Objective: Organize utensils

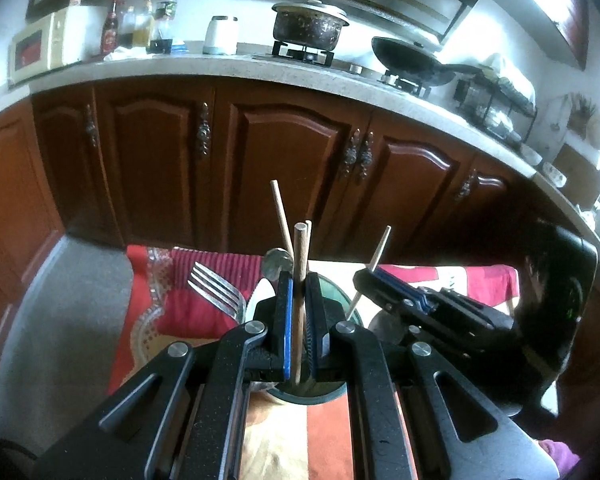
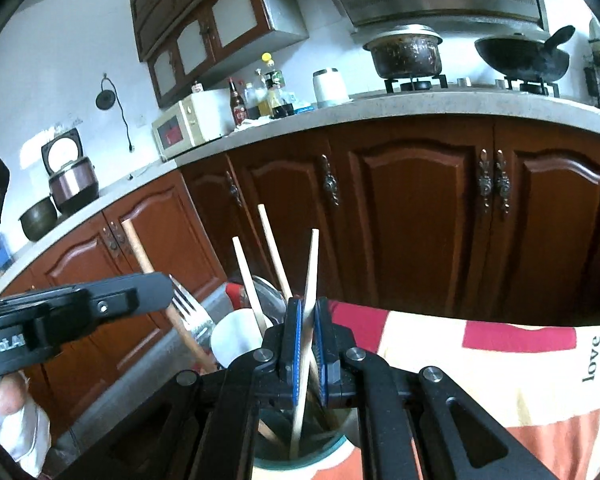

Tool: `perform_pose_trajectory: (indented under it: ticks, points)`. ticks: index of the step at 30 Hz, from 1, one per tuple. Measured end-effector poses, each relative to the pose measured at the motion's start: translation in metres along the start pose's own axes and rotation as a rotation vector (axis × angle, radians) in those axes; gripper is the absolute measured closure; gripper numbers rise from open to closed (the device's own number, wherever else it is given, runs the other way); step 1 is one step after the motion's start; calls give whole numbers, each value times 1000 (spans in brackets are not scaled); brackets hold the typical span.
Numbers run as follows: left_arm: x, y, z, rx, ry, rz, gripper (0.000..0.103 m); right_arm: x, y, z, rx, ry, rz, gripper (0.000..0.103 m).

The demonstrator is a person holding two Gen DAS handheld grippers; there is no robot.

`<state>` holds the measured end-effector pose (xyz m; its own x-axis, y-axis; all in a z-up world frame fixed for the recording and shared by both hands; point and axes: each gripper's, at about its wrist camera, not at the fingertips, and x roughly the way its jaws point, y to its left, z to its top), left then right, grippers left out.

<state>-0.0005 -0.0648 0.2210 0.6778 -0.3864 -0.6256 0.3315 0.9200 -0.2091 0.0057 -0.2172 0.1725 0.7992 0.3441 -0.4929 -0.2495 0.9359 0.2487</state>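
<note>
My left gripper [image 1: 299, 280] is shut on a thick wooden stick [image 1: 300, 248] that stands upright, its lower end inside a green-rimmed glass cup [image 1: 340, 296]. To the right, my right gripper [image 1: 360, 278] is shut on a thin chopstick [image 1: 380, 248] that slants into the same cup. In the right wrist view the right gripper [image 2: 308, 304] clamps that chopstick [image 2: 311, 264] over the cup [image 2: 340, 446], with the left gripper [image 2: 164, 286] at the left. Two more chopsticks [image 2: 248, 280], a fork [image 2: 188, 308] and a white spoon [image 2: 236, 336] stand in the cup.
The cup stands on a red, white and orange patchwork cloth [image 2: 500, 360]. Brown cabinet doors [image 1: 292, 152] run close behind under a stone counter [image 1: 220, 66] with pots and bottles. Grey floor [image 1: 60, 320] lies to the left. A person's hand [image 2: 8, 396] shows at lower left.
</note>
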Motion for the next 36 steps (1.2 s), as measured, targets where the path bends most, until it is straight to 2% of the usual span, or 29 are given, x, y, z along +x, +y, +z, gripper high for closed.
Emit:
perform_pose_trajectory:
  ticks: [5, 7, 8, 10, 11, 21, 26, 32, 34, 36]
  points:
    - [-2, 1, -3, -22, 13, 5, 98, -7, -8, 4, 23, 66, 15, 95]
    - [-3, 1, -4, -26, 17, 13, 93, -14, -12, 4, 32, 65, 1, 69]
    - [-5, 2, -5, -30, 18, 13, 90, -18, -12, 4, 37, 60, -5, 66]
    - [-10, 2, -6, -36, 12, 10, 67, -26, -16, 3, 54, 53, -6, 66]
    - [-13, 2, -7, -38, 6, 9, 64, -29, -17, 3, 60, 56, -10, 66]
    - [-42, -6, -36, -24, -22, 67, 58, -70, -2, -16, 42, 63, -78, 61]
    - [-52, -13, -61, 16, -18, 137, 58, -90, 8, -32, 51, 68, -112, 60]
    - [-65, -21, -81, 25, -34, 187, 58, -107, 29, -47, 33, 88, -154, 60]
    - [-71, -25, -88, 31, -42, 219, 55, -111, 35, -49, 27, 89, -169, 60]
    - [-74, -28, -93, 36, -42, 210, 55, -116, 41, -50, 23, 81, -176, 60]
